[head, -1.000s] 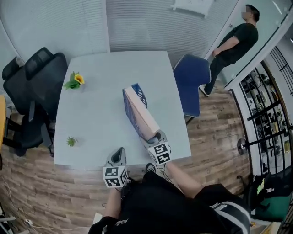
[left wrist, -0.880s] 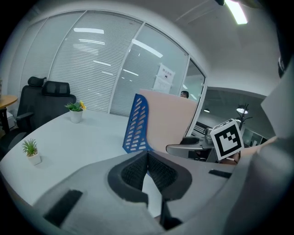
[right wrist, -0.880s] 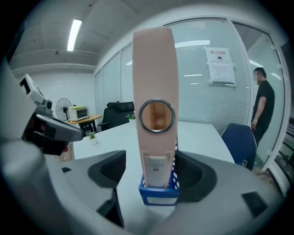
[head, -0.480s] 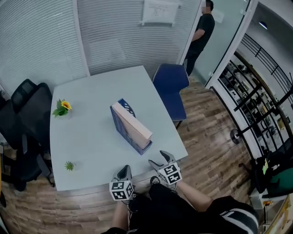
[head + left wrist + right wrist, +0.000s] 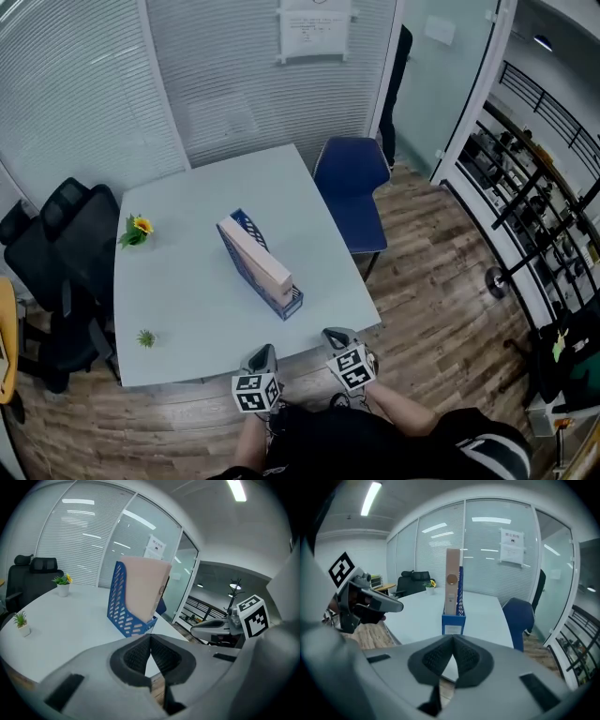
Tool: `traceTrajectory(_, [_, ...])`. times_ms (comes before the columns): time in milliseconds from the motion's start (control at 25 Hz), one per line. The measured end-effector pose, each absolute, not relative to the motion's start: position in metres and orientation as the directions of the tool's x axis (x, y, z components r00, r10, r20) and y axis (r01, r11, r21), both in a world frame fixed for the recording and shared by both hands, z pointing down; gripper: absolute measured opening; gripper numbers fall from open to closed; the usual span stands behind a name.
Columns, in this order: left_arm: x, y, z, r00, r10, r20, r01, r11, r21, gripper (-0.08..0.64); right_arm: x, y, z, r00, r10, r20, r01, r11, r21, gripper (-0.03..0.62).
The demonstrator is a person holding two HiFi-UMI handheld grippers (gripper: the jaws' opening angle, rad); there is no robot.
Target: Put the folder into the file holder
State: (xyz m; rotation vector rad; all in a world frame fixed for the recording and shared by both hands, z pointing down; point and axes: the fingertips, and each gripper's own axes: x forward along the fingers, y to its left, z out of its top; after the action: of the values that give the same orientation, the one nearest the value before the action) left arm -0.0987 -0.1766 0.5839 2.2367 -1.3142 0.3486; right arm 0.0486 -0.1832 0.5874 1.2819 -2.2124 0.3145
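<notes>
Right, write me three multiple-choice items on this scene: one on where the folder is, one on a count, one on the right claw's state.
1. Where is the folder relative to the blue file holder?
A) lying flat beside it
B) standing upright inside it
C) leaning against its outside

2. How many small potted plants stand on the table?
A) one
B) two
C) four

3. The right claw is:
A) wide open
B) shut on the folder
C) shut on nothing

Answers:
1 B: the folder's lower edge sits between the holder's walls.
2 B: one has a yellow flower, and a smaller plain green one stands nearer the person.
3 C: its jaws have just closed and its pads meet with nothing between them.
</notes>
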Motion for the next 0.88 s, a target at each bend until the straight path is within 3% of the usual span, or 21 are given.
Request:
traceTrajectory(320, [-0.035, -0.163, 0.536, 0.484, -0.785, 0.386, -0.874, -0.418, 0.246, 0.002, 0.084, -0.183, 0.515, -0.457, -0.793, 0.403, -0.849, 0.523, 0.066, 0.005])
traceTrajectory(880, [-0.019, -0.126, 0.407, 0.296, -0.95, 0.105, -0.955, -0.29, 0.064, 0.002, 0.129, -0.146, 0.377, -0.558, -0.829, 0.03, -0.827, 0.559, 0.067, 0.003])
